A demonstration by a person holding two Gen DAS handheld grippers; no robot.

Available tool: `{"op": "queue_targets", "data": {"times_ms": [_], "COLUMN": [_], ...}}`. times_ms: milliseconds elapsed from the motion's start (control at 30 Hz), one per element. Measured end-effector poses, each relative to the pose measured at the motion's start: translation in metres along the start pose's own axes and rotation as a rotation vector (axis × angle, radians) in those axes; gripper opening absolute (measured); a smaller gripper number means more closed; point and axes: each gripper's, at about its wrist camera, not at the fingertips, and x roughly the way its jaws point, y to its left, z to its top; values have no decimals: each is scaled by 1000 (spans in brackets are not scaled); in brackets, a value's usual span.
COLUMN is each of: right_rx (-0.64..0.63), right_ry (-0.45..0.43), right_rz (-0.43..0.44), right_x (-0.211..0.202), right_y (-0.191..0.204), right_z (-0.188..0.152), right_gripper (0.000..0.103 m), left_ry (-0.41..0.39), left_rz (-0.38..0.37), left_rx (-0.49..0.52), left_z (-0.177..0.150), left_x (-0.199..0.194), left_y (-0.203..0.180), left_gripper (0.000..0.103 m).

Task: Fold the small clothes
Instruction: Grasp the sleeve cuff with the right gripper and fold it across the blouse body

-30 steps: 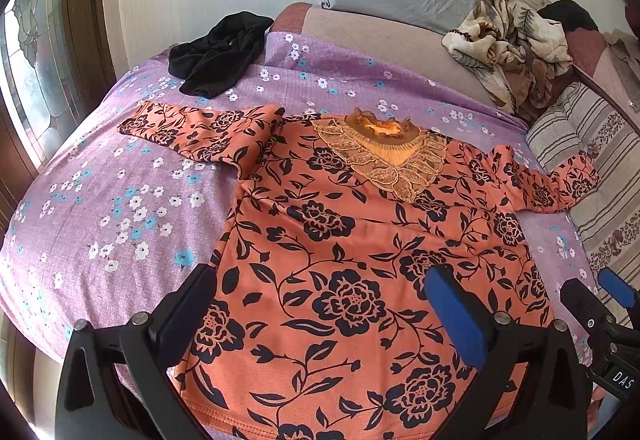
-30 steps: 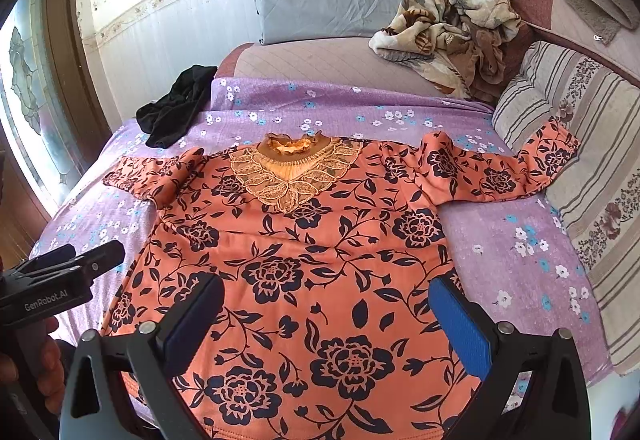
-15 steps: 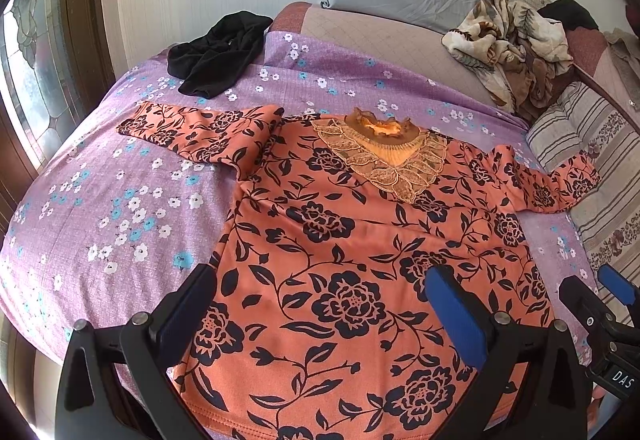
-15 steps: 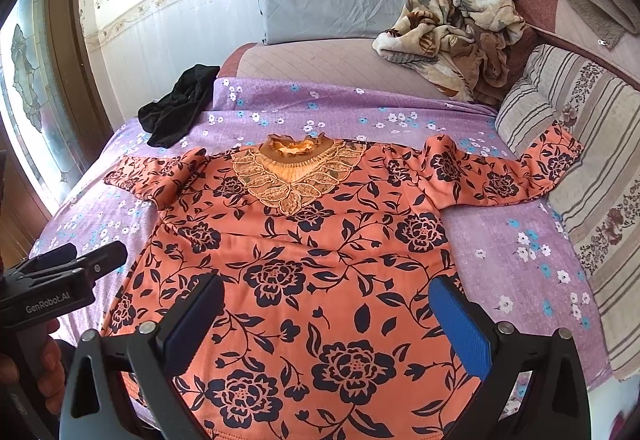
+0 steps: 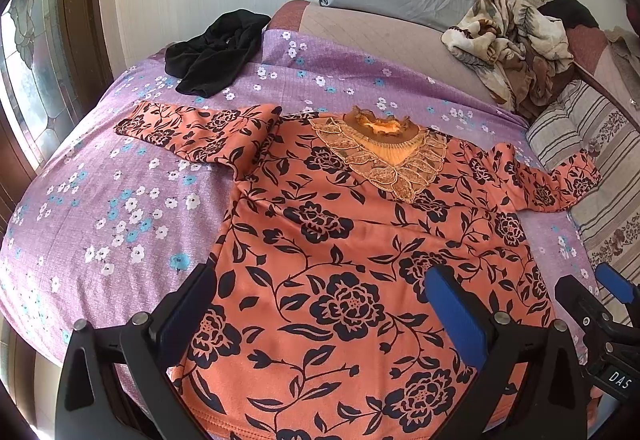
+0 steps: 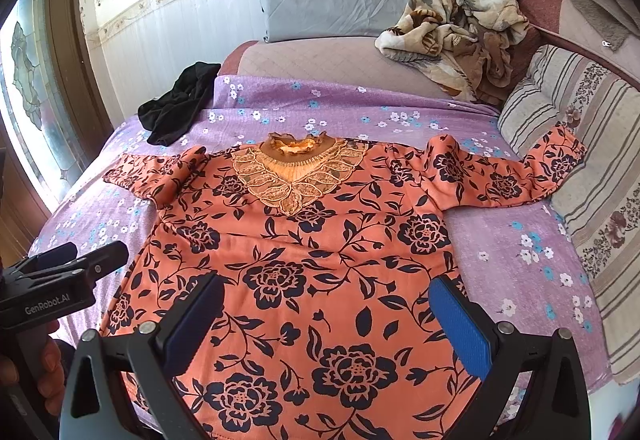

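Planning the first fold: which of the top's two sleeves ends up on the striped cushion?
The right sleeve: its cuff lies up against the striped cushion. The left sleeve lies flat on the purple sheet, toward the black garment.

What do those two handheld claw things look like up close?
Each is a black plastic frame with silver screws and two wide fingers carrying blue pads. The left gripper, seen from the right one, has white "GenRobot.AI" lettering on its side; the right gripper, seen from the left one, shows a "DAS" label.

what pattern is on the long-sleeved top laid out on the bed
Orange long-sleeved top with black roses and leafy vines, plus a gold lace collar; clearest in the right wrist view.
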Motion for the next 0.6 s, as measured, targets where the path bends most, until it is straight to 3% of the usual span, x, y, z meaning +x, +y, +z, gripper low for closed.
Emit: {"op": "queue_targets", "data": {"times_ms": [200, 333, 467, 600], "right_rx": [10, 64, 184, 353], "right_ry": [20, 29, 19, 6], "right_rz": [13, 51, 78, 33], "right_x": [7, 17, 33, 64], "right_y": [-4, -29, -90, -182], "right_z": [-2, 1, 12, 32], "right_gripper": [103, 103, 103, 103], "left_ry": [21, 75, 127, 178], "left_rz": [-11, -24, 57, 164], "left_rx": [-15, -96, -214, -307], "left_z": [-1, 0, -4, -12], "left_x": [11, 33, 62, 86], "left_y": [7, 39, 90, 141], "left_gripper": [103, 103, 103, 103]}}
